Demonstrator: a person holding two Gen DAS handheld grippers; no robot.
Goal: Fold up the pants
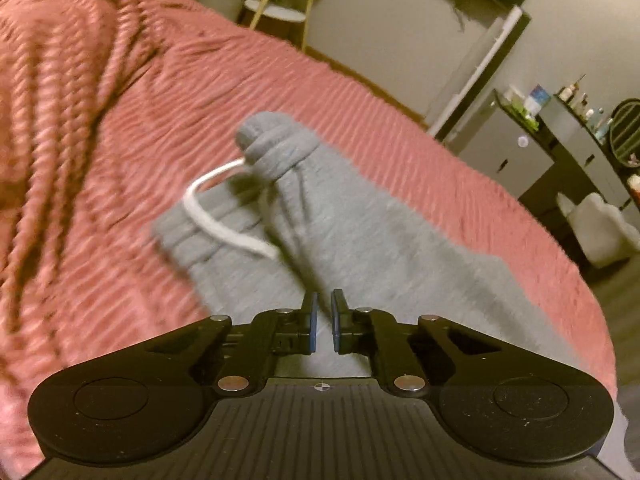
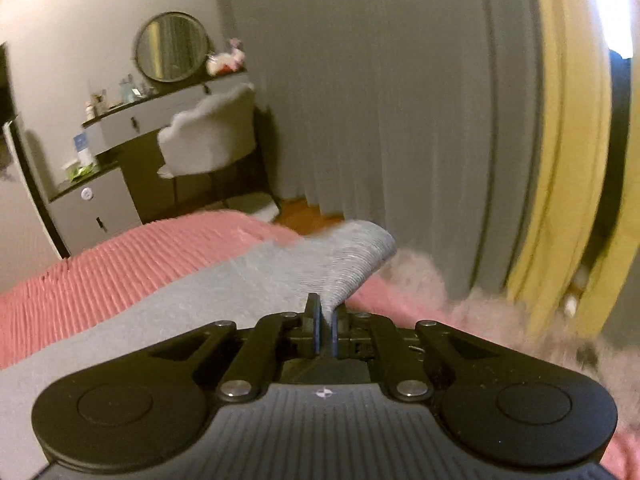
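On my left wrist camera I see the grey pants (image 1: 320,232) spread over the pink ribbed bedspread (image 1: 100,140), waistband end away from me, with the white drawstring (image 1: 216,216) looped across the bunched waistband. My left gripper (image 1: 322,312) hangs over the cloth with its blue-padded fingers (image 1: 311,320) a narrow gap apart; nothing sits between them, so I read it as slightly open and empty (the frame is smeared, so contact with the fabric below I cannot judge).

The right wrist camera gives me what the left one misses: the ribbed cuff (image 2: 352,260) of a pant leg, lifted off the bed and fanning up from my right gripper (image 2: 326,316), whose fingers are pinched together on that fabric. The rest of the leg runs back along the bedspread toward the left of this view. Only here do I get the grey curtain (image 2: 380,100), the yellow curtain (image 2: 568,160) and a fluffy pinkish throw (image 2: 480,308) at the bed's edge. The round mirror (image 2: 172,48), dresser (image 2: 160,112) and white chair (image 2: 212,136) show plainly here; the left view catches them only at its right margin.
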